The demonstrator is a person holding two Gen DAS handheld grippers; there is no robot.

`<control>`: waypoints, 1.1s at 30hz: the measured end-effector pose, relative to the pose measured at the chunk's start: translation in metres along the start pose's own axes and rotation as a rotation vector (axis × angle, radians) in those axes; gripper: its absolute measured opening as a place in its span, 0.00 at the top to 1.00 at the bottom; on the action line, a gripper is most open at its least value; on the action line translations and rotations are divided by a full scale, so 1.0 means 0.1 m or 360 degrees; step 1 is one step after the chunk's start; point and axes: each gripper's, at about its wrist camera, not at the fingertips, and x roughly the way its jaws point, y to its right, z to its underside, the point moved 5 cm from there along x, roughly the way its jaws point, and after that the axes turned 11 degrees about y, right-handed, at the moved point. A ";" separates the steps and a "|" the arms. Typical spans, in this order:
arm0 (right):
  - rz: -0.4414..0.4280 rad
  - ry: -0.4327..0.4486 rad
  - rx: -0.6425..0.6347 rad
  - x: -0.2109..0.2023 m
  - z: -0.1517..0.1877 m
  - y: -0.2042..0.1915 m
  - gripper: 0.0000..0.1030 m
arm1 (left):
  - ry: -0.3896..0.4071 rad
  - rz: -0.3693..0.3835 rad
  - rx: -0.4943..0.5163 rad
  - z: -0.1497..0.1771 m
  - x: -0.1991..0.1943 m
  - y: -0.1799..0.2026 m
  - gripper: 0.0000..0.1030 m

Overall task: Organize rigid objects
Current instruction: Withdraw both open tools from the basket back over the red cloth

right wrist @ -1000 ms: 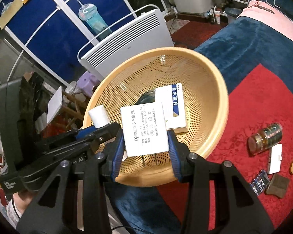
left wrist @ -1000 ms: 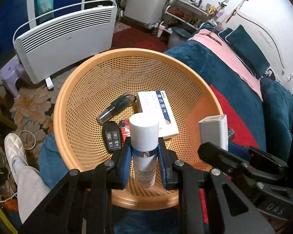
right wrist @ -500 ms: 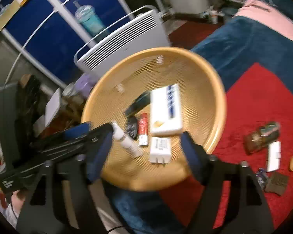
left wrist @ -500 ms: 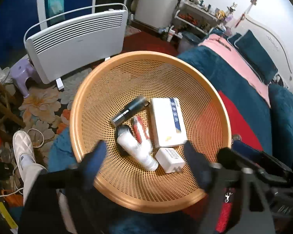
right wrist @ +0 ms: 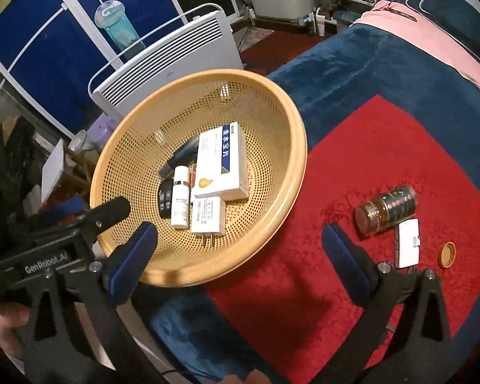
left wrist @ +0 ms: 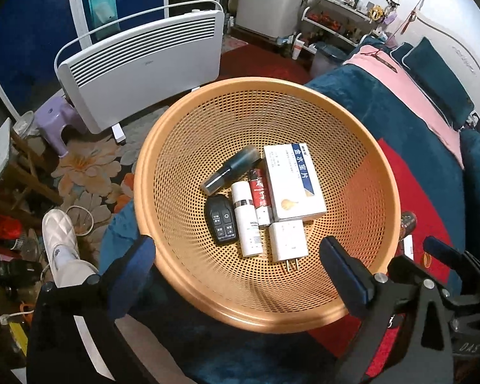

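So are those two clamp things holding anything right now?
No, nothing is held. The left tool and the right tool have empty jaws that are opening; the white bottle and the charger lie in the basket.

Black tool (left wrist: 236,275) frames, blue pads (right wrist: 134,257), silver screws, white "GenRobot_AI" lettering.

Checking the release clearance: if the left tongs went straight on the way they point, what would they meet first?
Probably the white charger lying in the orange basket, or the basket's mesh beside it. The left tongs are opening with nothing between them; depth is unclear.
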 end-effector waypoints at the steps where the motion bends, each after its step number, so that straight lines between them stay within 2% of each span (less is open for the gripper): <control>1: -0.0001 -0.0007 0.0001 0.00 0.01 0.01 0.00 | -0.0004 0.0000 0.0001 0.01 0.00 0.00 0.01; 33: -0.0013 -0.0045 0.0030 0.00 0.14 0.07 0.00 | -0.0042 -0.0001 0.0055 0.09 0.06 0.14 0.01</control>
